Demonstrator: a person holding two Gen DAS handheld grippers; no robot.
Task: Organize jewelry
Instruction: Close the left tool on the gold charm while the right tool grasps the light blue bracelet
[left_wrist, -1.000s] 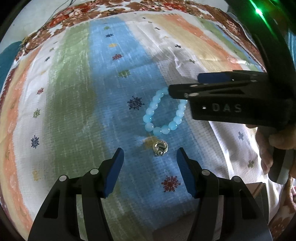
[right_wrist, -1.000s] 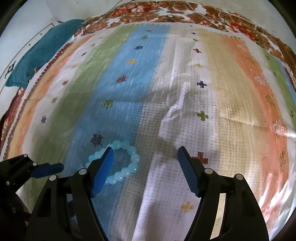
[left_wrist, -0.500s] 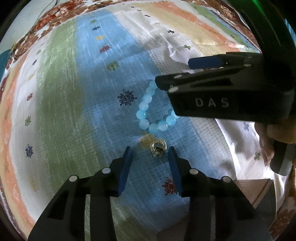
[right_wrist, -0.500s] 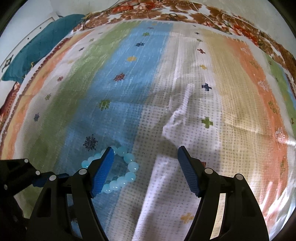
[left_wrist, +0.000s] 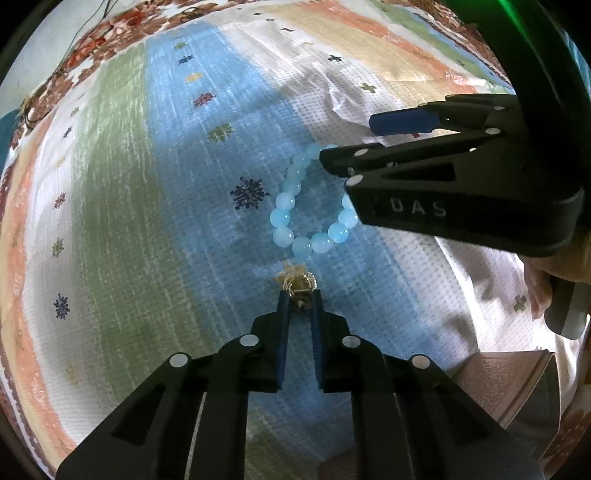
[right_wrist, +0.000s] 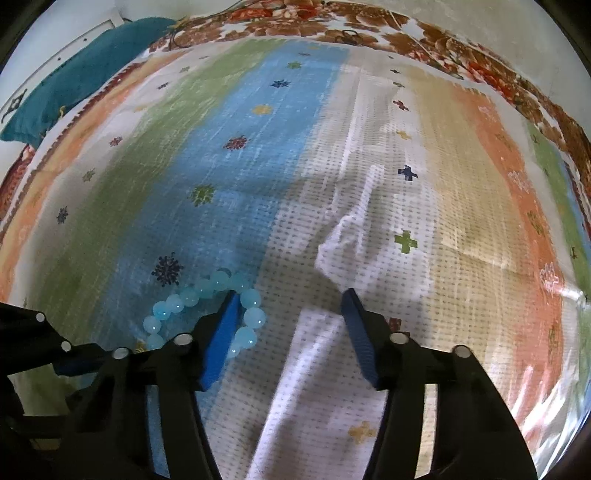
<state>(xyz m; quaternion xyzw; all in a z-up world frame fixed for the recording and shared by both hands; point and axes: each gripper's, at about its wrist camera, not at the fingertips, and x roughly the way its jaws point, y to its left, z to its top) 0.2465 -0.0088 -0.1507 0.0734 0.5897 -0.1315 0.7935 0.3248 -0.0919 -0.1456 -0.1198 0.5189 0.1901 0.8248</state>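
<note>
A small gold ring (left_wrist: 300, 285) lies on the blue stripe of the striped bedsheet (left_wrist: 147, 221). My left gripper (left_wrist: 300, 295) is shut on the ring, its blue pads pinching it from both sides. A light-blue bead bracelet (left_wrist: 295, 218) lies just beyond the ring. My right gripper (right_wrist: 288, 299) is open over the bracelet (right_wrist: 207, 310), with its left finger (right_wrist: 225, 325) set inside the bead loop; it also shows at the right of the left wrist view (left_wrist: 424, 177).
A brown box (left_wrist: 509, 384) sits at the lower right of the left wrist view. A teal pillow (right_wrist: 74, 77) lies at the far left. A raised crease in the sheet (right_wrist: 351, 243) lies ahead of the right gripper.
My left gripper has moved forward and closed from wide open onto the ring. My right gripper has shifted so its left finger is now inside the bracelet loop.
</note>
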